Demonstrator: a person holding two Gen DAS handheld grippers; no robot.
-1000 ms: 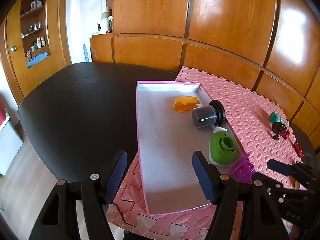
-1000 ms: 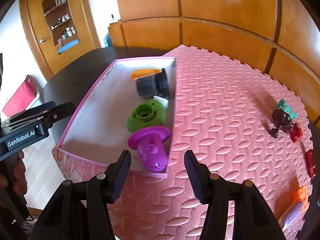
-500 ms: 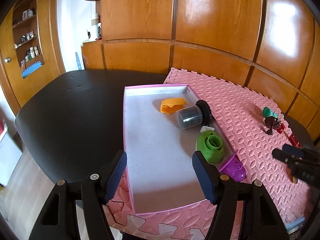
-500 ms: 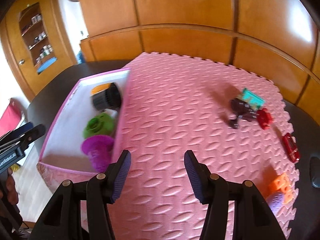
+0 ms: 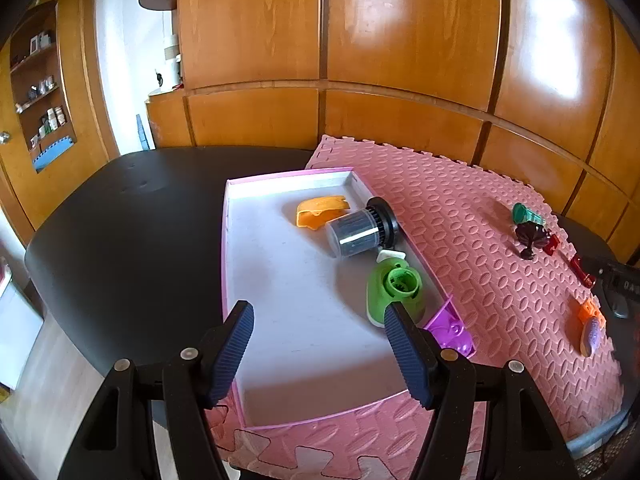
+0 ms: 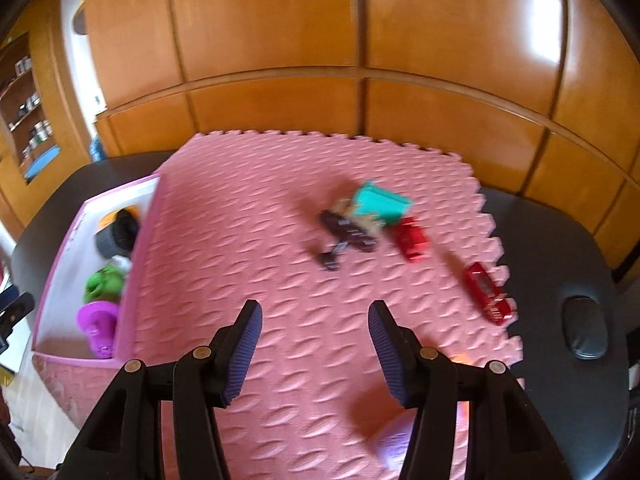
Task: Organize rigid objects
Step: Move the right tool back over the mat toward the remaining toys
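Note:
A pink-rimmed tray [image 5: 280, 344] lies on the pink foam mat [image 5: 460, 220] and holds an orange piece [image 5: 320, 210], a dark jar [image 5: 358, 232], a green funnel-like part [image 5: 394, 288] and a purple piece [image 5: 450, 330]. My left gripper [image 5: 318, 340] hovers open above the tray's near end, with nothing between its fingers. My right gripper [image 6: 314, 340] is open and empty over the mat [image 6: 260, 240]. Beyond it lie a teal block [image 6: 382, 202], a dark brown figure [image 6: 346, 234] and two red pieces [image 6: 412, 238] [image 6: 486, 292]. A purple object [image 6: 394, 442] shows under its right finger.
The mat covers part of a black table [image 5: 120, 220], bare on the left. Wooden panelled walls [image 5: 400, 60] stand behind. An orange block [image 5: 590, 310] and a purple oval [image 5: 591, 334] lie near the mat's right edge. A dark oval object [image 6: 586, 332] rests on the table at right.
My right gripper has swung right, away from the tray and the purple piece, toward the loose toys. The left view has shifted slightly, the tray now further right of centre.

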